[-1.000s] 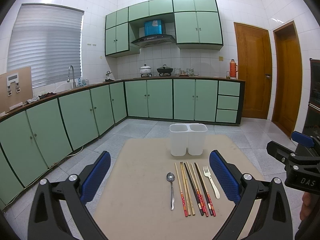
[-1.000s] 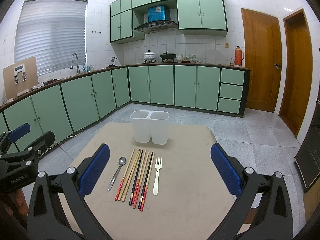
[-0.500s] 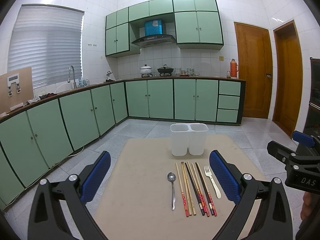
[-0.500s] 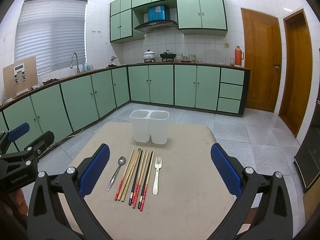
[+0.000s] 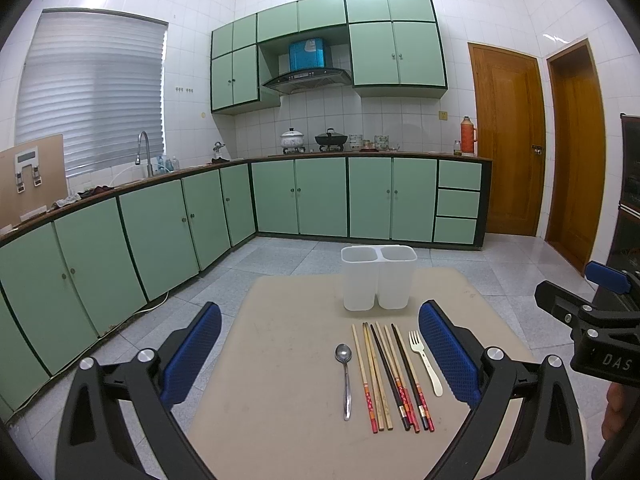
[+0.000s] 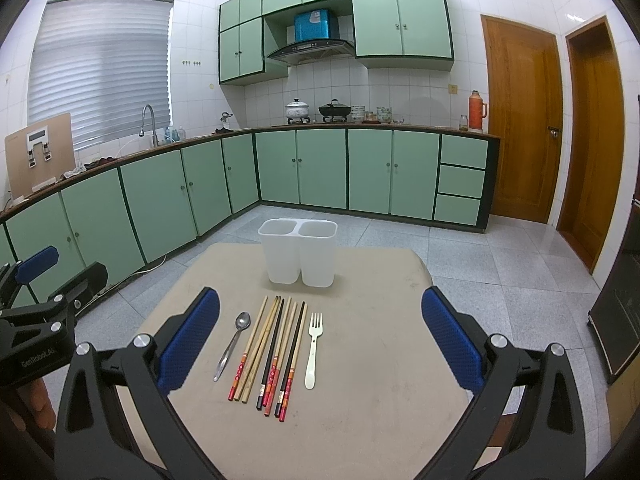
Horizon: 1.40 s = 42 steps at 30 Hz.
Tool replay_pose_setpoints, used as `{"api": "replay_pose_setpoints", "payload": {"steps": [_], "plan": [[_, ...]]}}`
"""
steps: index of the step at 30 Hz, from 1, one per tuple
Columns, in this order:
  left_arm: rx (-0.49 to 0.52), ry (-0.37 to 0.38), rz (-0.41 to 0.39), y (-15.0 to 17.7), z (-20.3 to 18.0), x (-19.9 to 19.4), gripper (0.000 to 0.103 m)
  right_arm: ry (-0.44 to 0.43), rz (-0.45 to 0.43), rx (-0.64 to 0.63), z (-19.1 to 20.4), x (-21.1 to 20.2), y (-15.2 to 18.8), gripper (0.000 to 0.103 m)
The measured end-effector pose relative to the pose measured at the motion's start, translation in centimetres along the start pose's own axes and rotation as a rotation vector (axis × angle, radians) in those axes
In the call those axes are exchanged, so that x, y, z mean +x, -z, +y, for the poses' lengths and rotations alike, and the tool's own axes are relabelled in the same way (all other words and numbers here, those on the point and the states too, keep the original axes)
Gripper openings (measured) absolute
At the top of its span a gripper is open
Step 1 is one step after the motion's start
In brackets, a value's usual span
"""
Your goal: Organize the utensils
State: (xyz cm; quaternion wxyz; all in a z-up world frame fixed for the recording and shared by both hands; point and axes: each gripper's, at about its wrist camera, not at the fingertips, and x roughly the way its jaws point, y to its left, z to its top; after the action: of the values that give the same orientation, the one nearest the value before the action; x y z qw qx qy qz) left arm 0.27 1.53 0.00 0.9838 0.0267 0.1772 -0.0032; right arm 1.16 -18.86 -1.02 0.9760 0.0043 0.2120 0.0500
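Bright even indoor light, glare on glossy wall tiles (image 5: 556,38), sharp focus, strong fisheye bending, dark vignetted corners

The table (image 6: 360,420) had a matt beige top, faintly scuffed. On it, the spoon (image 6: 234,343) was polished metal with a bright sheen. The fork (image 6: 313,349) looked like smooth cream plastic. The chopsticks (image 6: 272,354) were partly bare pale wood and partly dark lacquer, with red patterned ends. The twin-cup holder (image 6: 298,252) was translucent white plastic, slightly frosted. Both the left gripper (image 5: 320,354) and the right gripper (image 6: 320,344) had black matt arms, possibly plastic, with textured blue pads (image 6: 188,340) and shiny metal bolts (image 6: 498,339). The floor (image 6: 500,272) was glossy speckled tile.
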Motion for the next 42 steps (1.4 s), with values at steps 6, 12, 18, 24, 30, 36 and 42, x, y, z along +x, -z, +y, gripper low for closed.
{"api": "replay_pose_setpoints", "payload": {"steps": [6, 12, 18, 24, 30, 36, 42], "plan": [[0.001, -0.001, 0.000, 0.0, 0.0, 0.0, 0.097, 0.001, 0.000, 0.000, 0.0, 0.0, 0.0, 0.098], [0.001, -0.001, 0.001, 0.1, 0.2, 0.1, 0.097, 0.004, 0.002, 0.003, -0.7, 0.8, 1.0, 0.098], [0.000, -0.002, 0.006, 0.4, 0.9, 0.3, 0.097, 0.004, 0.004, 0.003, -0.9, 1.0, 1.2, 0.098], [0.002, -0.002, 0.018, 0.7, 0.8, 1.0, 0.097, 0.007, 0.014, 0.004, -1.1, 1.8, 1.7, 0.098], [0.011, -0.008, 0.045, 0.5, 0.2, 2.1, 0.097, 0.013, 0.039, 0.001, -1.2, 2.9, 1.8, 0.098], [0.020, -0.029, 0.119, 1.6, 0.6, 5.7, 0.097, 0.037, 0.103, -0.003, -1.3, 6.2, 2.6, 0.098], [0.044, -0.062, 0.238, 3.6, 1.0, 11.4, 0.097, 0.061, 0.192, -0.015, -1.0, 11.4, 3.0, 0.098]]}}
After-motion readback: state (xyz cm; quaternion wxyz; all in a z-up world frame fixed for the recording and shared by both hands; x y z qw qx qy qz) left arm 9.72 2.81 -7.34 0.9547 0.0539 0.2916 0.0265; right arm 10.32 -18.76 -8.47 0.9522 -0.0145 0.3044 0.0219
